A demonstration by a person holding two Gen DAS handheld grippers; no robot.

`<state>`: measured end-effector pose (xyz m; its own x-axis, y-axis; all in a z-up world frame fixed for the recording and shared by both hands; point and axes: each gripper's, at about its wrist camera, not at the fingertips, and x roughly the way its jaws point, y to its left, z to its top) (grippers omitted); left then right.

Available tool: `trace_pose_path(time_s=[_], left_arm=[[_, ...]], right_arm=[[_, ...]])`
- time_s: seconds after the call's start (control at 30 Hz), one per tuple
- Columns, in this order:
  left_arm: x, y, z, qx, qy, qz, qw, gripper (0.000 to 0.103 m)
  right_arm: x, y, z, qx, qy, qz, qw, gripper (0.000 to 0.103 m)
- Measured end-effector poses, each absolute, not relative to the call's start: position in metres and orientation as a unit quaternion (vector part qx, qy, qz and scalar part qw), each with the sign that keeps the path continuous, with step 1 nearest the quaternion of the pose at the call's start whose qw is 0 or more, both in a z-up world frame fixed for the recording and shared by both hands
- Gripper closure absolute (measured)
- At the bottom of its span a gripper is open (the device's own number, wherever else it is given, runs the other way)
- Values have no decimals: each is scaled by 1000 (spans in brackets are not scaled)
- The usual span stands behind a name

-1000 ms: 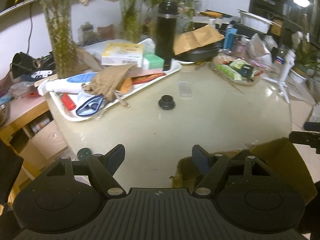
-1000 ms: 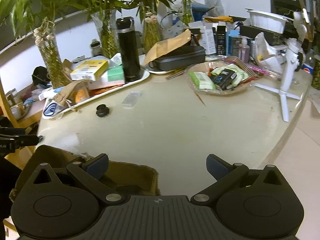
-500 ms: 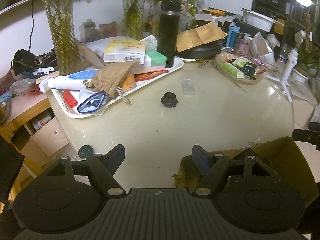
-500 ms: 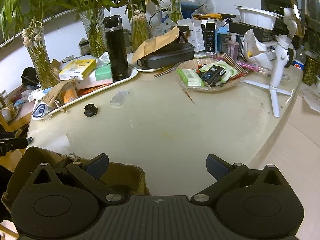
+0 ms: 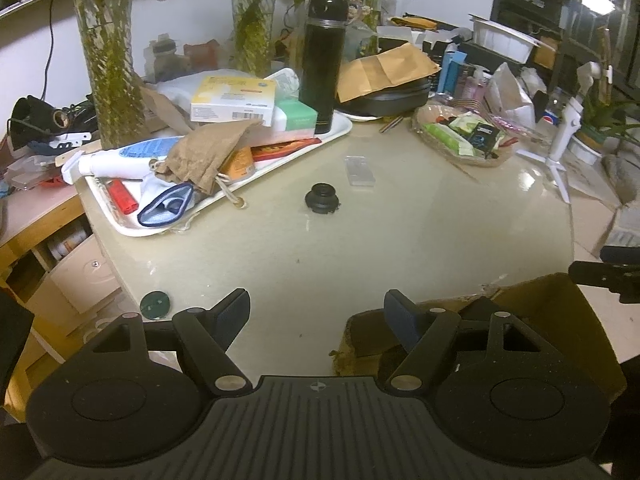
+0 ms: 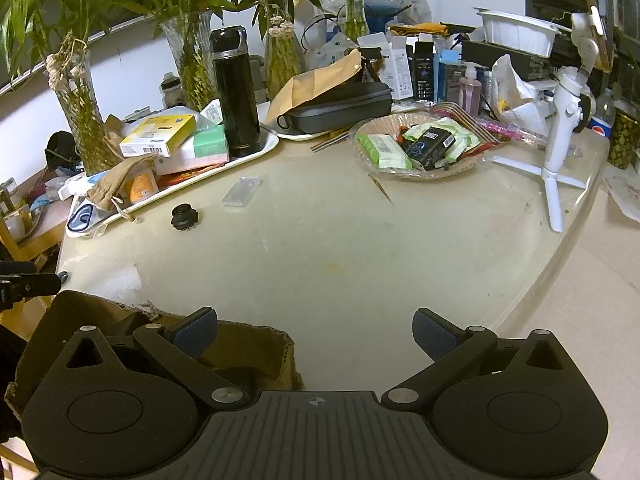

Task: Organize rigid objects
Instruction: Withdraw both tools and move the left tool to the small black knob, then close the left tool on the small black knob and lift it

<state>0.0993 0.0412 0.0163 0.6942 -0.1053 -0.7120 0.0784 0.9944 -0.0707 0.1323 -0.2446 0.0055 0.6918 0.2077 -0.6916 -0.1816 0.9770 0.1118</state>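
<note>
Claws both gape, holding nothing: left claw (image 5: 316,314), right claw (image 6: 316,334). Best approach the black knob (image 5: 322,198) squarely, then carry it to the cardboard box (image 5: 560,312).

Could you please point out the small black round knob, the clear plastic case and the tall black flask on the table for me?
Black round knob (image 5: 322,198): left wrist view, its top.
Clear plastic case (image 5: 359,171): left wrist view, middle of its lid.
Tall black flask (image 6: 236,96): right wrist view, mid-body.
</note>
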Motion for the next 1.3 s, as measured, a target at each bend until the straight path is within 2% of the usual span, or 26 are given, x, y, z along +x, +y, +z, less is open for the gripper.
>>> trace_pose_path(time_s=[0.33,0.77,1.3], left_arm=[[111,35,24,-10,397,-57,916,30],[152,12,66,12,390,-79,917,30],[202,11,46,16,408,-74,910,30]], right_arm=[[141,-242,8,28,388,143,910,0],[184,-220,75,8,366,140,920,0],[231,-212,70,25,368,148,918,0]])
